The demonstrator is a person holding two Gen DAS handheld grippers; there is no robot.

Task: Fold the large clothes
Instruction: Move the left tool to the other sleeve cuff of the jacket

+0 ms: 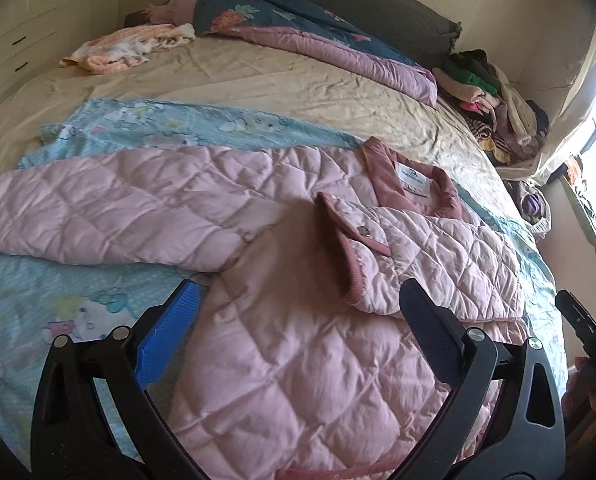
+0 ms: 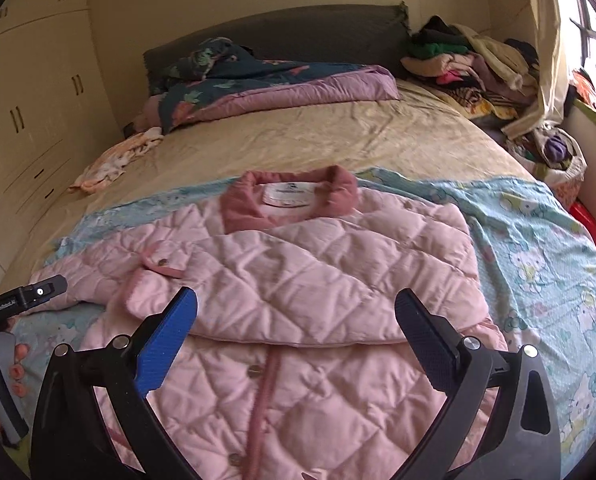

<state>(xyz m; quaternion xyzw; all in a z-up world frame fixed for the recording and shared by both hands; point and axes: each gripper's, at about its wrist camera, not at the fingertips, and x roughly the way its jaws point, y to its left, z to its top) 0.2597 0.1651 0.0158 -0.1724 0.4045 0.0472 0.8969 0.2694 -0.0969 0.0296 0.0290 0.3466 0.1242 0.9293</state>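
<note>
**Pink quilted jacket, one sleeve folded in, both grippers empty**

Jacket [image 2: 298,280] lies front up on a light blue cartoon-print blanket [image 2: 537,248] spread over the near part of the bed [image 2: 317,136], collar [image 2: 290,192] pointing toward the headboard. The sleeve on the right of the view is folded across the chest, with its cuff [image 2: 158,264] ending near the opposite shoulder. In the left wrist view the other sleeve [image 1: 110,208] is stretched straight out to the side, flat on the blanket. The buttoned front runs down the middle toward the cameras.

Left gripper [image 1: 298,320]: jaws wide apart, nothing between them, hovering over the lower body of the jacket beside the armpit of the unfolded sleeve. Right gripper [image 2: 296,320]: jaws also wide apart, holding nothing, just above the lower edge of the folded sleeve.

Judgement: first sleeve fold is done, and the left gripper looks placed to take the outstretched sleeve next and bring it across. The blanket probably serves as a clean folding surface.

Containers: none clearly in use. A loose pile of mixed clothes [image 2: 469,60] sits at the far right corner of the bed, and a bag or basket [image 2: 557,152] with a purple item in it sits beside the bed under the window; I cannot tell more of what it holds. A rumpled duvet [image 2: 258,88] lies at the headboard, and a small peach garment [image 2: 114,160] lies at the far left.
</note>
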